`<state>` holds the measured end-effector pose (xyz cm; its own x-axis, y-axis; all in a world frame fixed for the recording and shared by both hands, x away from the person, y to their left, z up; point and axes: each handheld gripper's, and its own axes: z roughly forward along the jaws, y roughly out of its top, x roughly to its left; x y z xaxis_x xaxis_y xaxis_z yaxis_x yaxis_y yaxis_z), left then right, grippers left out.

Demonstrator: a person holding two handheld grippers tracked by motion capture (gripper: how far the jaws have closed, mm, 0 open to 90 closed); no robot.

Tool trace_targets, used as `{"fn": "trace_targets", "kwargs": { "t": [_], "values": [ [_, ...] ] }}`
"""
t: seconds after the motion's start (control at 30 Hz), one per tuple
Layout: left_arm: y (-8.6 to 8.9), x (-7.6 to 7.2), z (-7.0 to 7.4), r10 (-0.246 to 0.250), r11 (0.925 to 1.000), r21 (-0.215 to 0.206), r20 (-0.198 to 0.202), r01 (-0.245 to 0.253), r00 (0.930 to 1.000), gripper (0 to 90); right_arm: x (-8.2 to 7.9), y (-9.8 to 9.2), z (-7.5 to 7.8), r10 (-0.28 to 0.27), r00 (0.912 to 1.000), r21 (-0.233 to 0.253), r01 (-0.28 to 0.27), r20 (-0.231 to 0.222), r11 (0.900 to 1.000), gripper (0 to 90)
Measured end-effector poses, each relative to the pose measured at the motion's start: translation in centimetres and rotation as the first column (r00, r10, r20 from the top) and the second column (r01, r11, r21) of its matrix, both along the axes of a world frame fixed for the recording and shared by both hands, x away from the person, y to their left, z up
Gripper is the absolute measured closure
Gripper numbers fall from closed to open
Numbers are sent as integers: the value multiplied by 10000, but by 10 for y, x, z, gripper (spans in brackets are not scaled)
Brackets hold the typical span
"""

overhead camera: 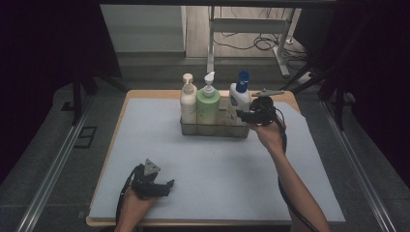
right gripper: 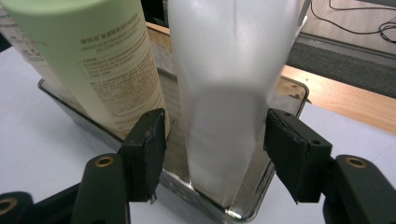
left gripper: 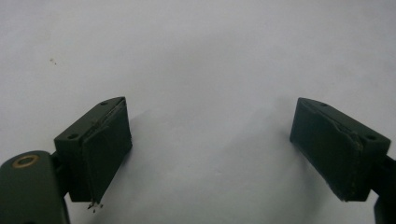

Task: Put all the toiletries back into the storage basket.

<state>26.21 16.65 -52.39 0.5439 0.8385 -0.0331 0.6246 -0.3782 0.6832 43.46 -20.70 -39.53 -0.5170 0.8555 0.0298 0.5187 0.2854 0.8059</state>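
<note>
Table [overhead camera: 116,145]: wooden edge, mostly covered by a big white sheet [overhead camera: 217,169]. Pretty bare apart from the tray and the 2 grippers.
Background: dark curtains on both sides, a metal frame [overhead camera: 251,29] and loose cables [overhead camera: 261,43] on the floor behind the table, seen from the high view.
Tray [overhead camera: 212,129]: metal, parked at the far middle of the sheet, 3 pump bottles stood upright in it in a row.
Cream bottle [overhead camera: 188,104]: left end of the tray, touching or just beside the green one.
Green bottle [overhead camera: 208,104]: middle slot. In the right gripper view [right gripper: 93,56] it sits right next to the left jaw, so that side is pretty crowded.
White bottle [overhead camera: 240,99]: right end of the tray, blue pump on top. Up close [right gripper: 229,93] its base is seen still down inside the tray.
Right gripper [overhead camera: 247,116]: held at the tray's right end. Its own view [right gripper: 212,154] shows the jaws spread to either side of the white bottle, with small gaps on both sides, so nothing is squeezed yet. That gap can't be made out from the high view.
Left gripper [overhead camera: 169,186]: parked low at the near left of the sheet, well apart from the tray. Its own view [left gripper: 210,149] shows the jaws spread wide over plain white sheet, nothing held between them.
</note>
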Motion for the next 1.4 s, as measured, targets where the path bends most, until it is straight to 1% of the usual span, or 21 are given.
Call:
{"fn": "trace_targets", "kwargs": {
  "t": [0.3,0.43,0.6,0.77,0.8,0.9,1.03,1.13,1.27,1.4],
  "values": [
    [0,0,0,4,10000,2,2,-4,10000,121,-12,-14,-2,99,9999,-166,-98,40,9998,466],
    [0,0,0,3,10000,0,4,-3,10000,121,-14,-20,-5,0,10000,-240,0,-26,9997,476],
    [0,0,0,2,10000,0,3,-2,10000,121,-13,-27,-10,-156,9998,-370,152,-101,9992,540],
    [0,0,0,0,10000,3,3,0,10000,121,-8,-33,-15,-391,9990,-431,382,-216,9983,651],
    [0,0,0,2,10000,3,4,-2,10000,121,-7,-34,-16,-495,9986,-415,486,-208,9980,684],
    [0,0,0,2,10000,2,3,-2,10000,121,-2,-36,-19,-695,9972,-407,684,-259,9968,745],
    [0,0,0,2,10000,0,2,-2,10000,121,5,-36,-22,-856,9961,-435,847,-205,9955,821],
    [0,0,0,3,10000,-3,1,-3,10000,121,11,-34,-25,-928,9953,-335,919,-277,9952,860],
    [0,0,0,2,10000,-2,2,-2,10000,121,18,-29,-30,-875,9957,-440,860,-316,9953,893],
    [0,0,0,6,10000,-6,1,-6,10000,121,25,-24,-36,-909,9949,-470,888,-431,9949,894]
  ]
}}
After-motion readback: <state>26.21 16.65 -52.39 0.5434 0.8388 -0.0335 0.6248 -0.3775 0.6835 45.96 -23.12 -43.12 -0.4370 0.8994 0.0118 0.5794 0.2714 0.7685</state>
